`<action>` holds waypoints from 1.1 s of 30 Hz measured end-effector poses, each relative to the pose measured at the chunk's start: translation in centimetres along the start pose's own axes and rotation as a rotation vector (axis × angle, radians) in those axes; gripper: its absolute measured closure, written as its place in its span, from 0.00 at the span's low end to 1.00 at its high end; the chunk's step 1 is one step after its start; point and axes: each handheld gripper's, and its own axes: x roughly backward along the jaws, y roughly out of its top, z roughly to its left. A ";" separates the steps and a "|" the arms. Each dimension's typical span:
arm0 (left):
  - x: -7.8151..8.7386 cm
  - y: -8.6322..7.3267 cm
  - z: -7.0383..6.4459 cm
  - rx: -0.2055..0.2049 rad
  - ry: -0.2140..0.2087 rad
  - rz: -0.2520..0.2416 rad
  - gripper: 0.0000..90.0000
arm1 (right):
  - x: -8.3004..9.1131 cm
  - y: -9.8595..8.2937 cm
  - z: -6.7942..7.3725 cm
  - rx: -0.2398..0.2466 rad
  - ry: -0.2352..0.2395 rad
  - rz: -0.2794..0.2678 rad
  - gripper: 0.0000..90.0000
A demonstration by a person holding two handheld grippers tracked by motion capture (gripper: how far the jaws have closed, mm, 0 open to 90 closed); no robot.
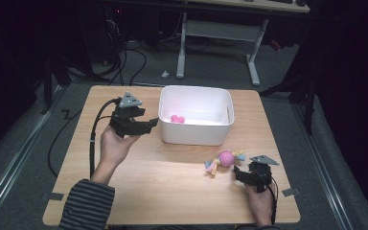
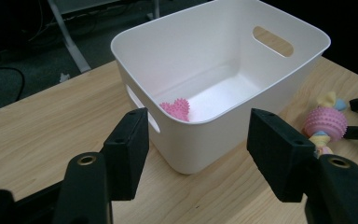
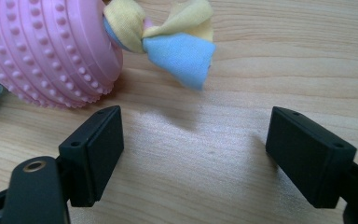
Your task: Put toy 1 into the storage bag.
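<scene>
A white plastic bin (image 1: 196,135) stands at the middle back of the wooden table (image 1: 163,187). In it lies a pink spiky heart toy (image 1: 177,119), against the left wall. My left gripper (image 1: 151,127) is held just left of the bin, open and empty; its own view looks over the bin wall (image 2: 284,93) at the heart (image 2: 177,109). A pink studded ball with cloth tails (image 1: 226,158) lies on the table in front of the bin. My right gripper (image 1: 236,173) sits open just short of the ball (image 3: 51,51), with bare wood between its jaws.
The bin has handle slots in its end walls. A desk frame (image 1: 254,62) and cables lie on the floor beyond the table. Bare wood stretches across the table's front and left.
</scene>
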 end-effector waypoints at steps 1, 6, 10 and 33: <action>0.1 -0.2 0.1 0.004 0.002 -0.001 0.43 | 0.0 0.0 0.0 0.000 0.000 0.000 0.21; 0.4 -1.3 0.4 0.019 0.007 0.002 0.43 | 0.0 0.0 0.0 0.000 0.000 0.000 0.21; 0.6 -2.2 0.5 0.020 0.025 0.007 0.43 | 0.0 0.0 0.0 0.000 0.000 -0.002 0.21; 0.4 -6.7 0.7 0.088 0.014 0.031 0.43 | 0.0 0.0 0.0 0.001 0.001 -0.003 0.21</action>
